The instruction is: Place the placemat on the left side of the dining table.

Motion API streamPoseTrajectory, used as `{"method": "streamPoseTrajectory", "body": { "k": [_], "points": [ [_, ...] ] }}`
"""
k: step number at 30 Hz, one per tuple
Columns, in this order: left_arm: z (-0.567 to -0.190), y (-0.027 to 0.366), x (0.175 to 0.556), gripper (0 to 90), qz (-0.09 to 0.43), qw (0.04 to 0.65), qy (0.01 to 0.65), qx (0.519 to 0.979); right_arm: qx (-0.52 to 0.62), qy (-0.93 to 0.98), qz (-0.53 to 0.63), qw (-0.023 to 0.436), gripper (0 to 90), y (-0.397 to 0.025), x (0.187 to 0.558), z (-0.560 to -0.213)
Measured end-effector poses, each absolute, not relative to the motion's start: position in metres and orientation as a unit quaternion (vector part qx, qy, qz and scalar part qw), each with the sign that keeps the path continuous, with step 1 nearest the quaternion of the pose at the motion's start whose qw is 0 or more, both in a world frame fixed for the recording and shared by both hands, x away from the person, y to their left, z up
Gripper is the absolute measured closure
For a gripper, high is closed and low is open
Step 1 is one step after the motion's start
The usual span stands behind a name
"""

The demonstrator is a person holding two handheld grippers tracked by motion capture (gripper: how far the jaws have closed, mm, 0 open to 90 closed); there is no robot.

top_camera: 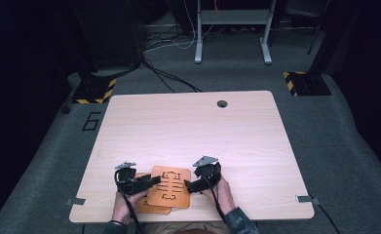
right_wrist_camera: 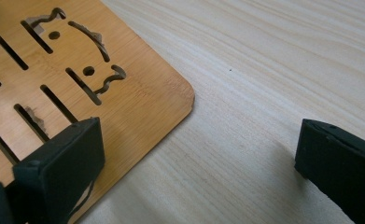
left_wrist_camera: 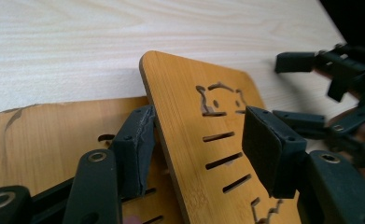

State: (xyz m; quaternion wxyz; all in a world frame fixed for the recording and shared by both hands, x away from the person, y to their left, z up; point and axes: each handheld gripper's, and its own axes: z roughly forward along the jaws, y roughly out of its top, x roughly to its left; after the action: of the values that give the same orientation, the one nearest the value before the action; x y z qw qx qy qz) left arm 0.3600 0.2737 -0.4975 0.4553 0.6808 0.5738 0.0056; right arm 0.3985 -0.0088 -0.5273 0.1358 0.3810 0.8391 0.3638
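Note:
Two orange wooden boards lie stacked near the table's front edge. The top board (top_camera: pixel 168 186) (left_wrist_camera: pixel 194 126) (right_wrist_camera: pixel 124 88) has slots and an animal-shaped cutout. It partly covers the lower board (top_camera: pixel 151 208) (left_wrist_camera: pixel 45 140). My left gripper (top_camera: pixel 151 181) (left_wrist_camera: pixel 199 149) is open and straddles the top board's left edge, which is tilted up against one pad (left_wrist_camera: pixel 136 149). The other pad sits above the board's face. My right gripper (top_camera: pixel 190 185) (right_wrist_camera: pixel 194 163) is open and wide at the board's right edge, with one pad (right_wrist_camera: pixel 63 158) over the board and the other over bare table.
The light wooden table (top_camera: pixel 188 126) has a cable hole (top_camera: pixel 221 104) at the back. Metal clips (top_camera: pixel 75 201) sit at its front corners. The person's hands (top_camera: pixel 222 192) come in over the front edge. Grey carpet and stand bases surround the table.

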Motion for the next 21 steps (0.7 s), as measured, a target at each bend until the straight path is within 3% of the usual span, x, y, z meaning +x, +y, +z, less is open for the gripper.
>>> {"method": "streamPoseTrajectory", "body": {
  "k": [9,10,11,12,18,21],
  "points": [
    [-0.482,0.272,0.360,44.7,-0.008,0.494,0.556,0.668,0.388,0.834,0.372,0.125,0.0,-0.012,0.400,-0.527],
    [-0.484,0.267,0.361,54.8,-0.070,0.519,0.535,0.663,0.393,0.833,0.370,0.123,0.3,-0.013,0.400,-0.527],
    [-0.484,0.267,0.361,54.8,-0.070,0.519,0.535,0.663,0.393,0.833,0.370,0.123,0.3,-0.013,0.400,-0.527],
    [-0.486,0.251,0.361,54.8,-0.062,0.498,0.529,0.685,0.376,0.847,0.342,0.157,0.6,-0.004,0.397,-0.529],
    [-0.489,0.227,0.364,59.4,-0.031,0.466,0.516,0.718,0.378,0.846,0.341,0.157,0.5,-0.006,0.397,-0.529],
    [-0.488,0.224,0.362,67.9,-0.008,0.451,0.511,0.732,0.380,0.846,0.340,0.157,0.5,-0.006,0.397,-0.528]
  ]
}}
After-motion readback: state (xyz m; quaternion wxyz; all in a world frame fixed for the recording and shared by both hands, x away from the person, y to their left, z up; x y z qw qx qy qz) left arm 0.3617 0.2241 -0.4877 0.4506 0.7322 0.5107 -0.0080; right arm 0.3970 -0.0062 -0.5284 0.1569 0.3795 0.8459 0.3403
